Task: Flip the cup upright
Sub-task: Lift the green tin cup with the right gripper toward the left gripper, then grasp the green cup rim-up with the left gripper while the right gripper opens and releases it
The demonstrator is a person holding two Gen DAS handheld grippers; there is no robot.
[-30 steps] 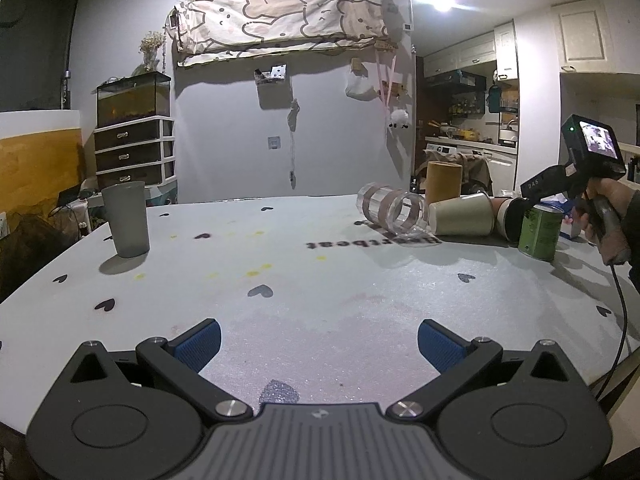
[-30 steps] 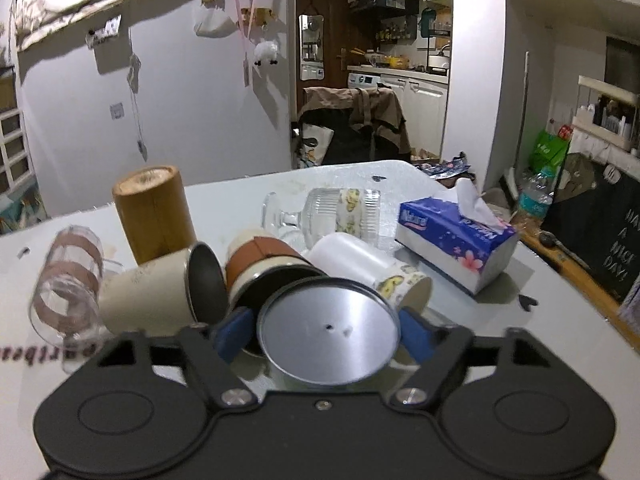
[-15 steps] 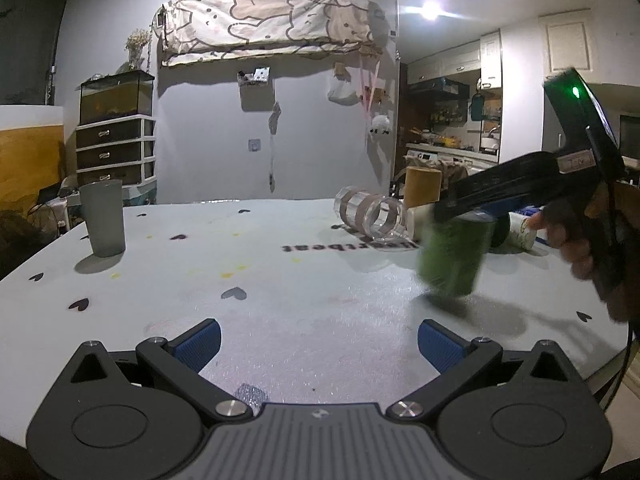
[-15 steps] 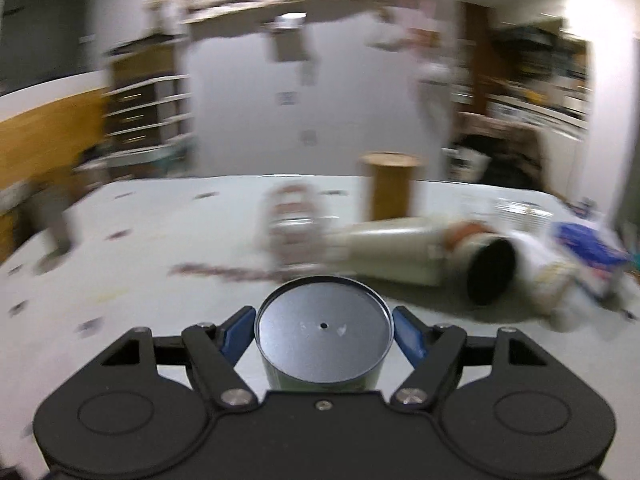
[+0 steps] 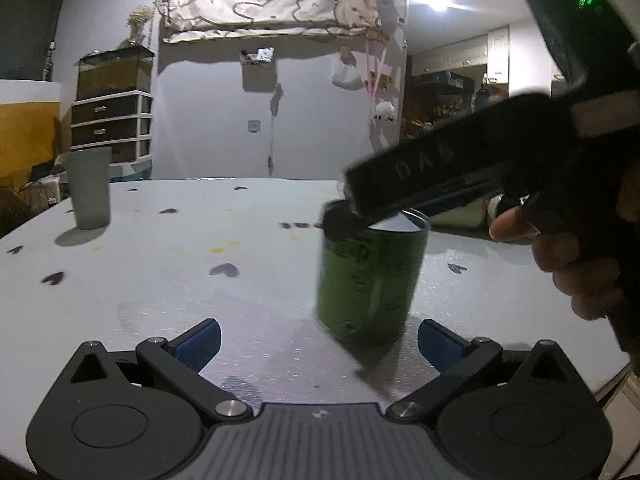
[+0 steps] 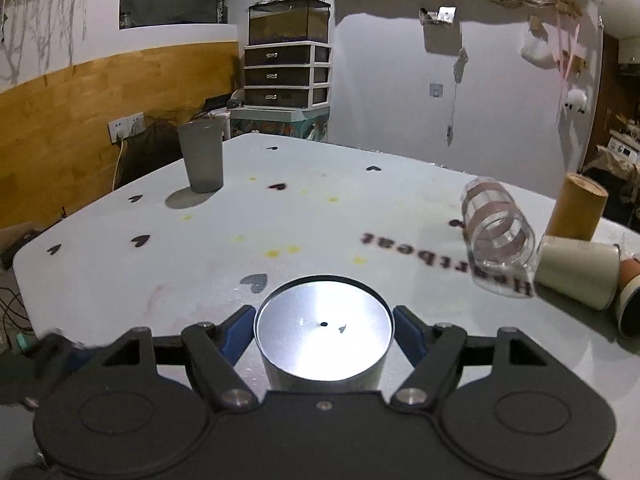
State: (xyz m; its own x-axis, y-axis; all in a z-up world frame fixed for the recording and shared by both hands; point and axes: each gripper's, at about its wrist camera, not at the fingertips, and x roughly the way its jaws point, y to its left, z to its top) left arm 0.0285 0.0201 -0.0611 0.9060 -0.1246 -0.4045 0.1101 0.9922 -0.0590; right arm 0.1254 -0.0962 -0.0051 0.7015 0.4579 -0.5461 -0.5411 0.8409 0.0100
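My right gripper (image 6: 323, 330) is shut on a green cup (image 5: 370, 280) with a silver metal end (image 6: 323, 336) facing up. The cup stands vertical at the white table's near middle, its lower end at or just above the surface. In the left wrist view the right gripper (image 5: 360, 216) grips the cup's upper part from the right. My left gripper (image 5: 318, 340) is open and empty, low over the table's front edge, with the green cup just ahead between its blue pads (image 5: 200, 342).
A grey tumbler (image 6: 201, 156) stands upright at the far left. A clear banded glass (image 6: 498, 232), a cream cup (image 6: 576, 276) and a brown-collared cup (image 6: 630, 300) lie on their sides at the right. A wooden cylinder (image 6: 578, 212) stands behind them.
My right gripper has carried the green cup from the cluster at the right across to the table's near middle, in front of the left gripper. The left gripper has stayed open.
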